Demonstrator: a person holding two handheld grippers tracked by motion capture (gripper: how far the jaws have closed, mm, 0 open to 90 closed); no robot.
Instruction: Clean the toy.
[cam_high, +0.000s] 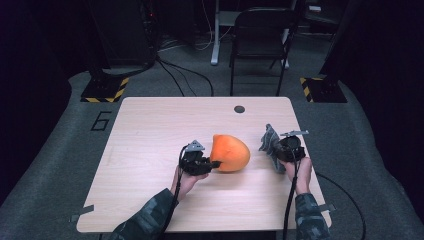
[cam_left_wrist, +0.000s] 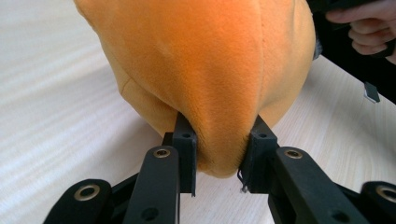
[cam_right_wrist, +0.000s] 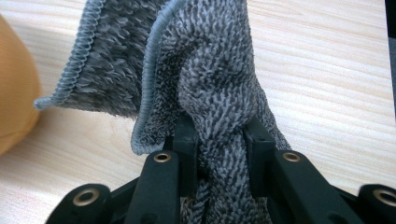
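Left gripper view is showing the left gripper (cam_left_wrist: 219, 163) pinching the orange plush (cam_left_wrist: 205, 65) between its fingers (cam_left_wrist: 186, 140); the right gripper (cam_right_wrist: 219, 158) is clenching the grey towel (cam_right_wrist: 219, 84) above the desk (cam_high: 150, 130).

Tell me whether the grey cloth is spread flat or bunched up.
Bunched up: the grey cloth is gathered into folds, pinched between the right tongs.

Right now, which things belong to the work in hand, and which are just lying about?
In hand:
- orange plush, pinched by the left claw
- grey cloth, clamped in the right claw

Lying about:
- table, bearing the work
- folding chair beyond it
- floor cables
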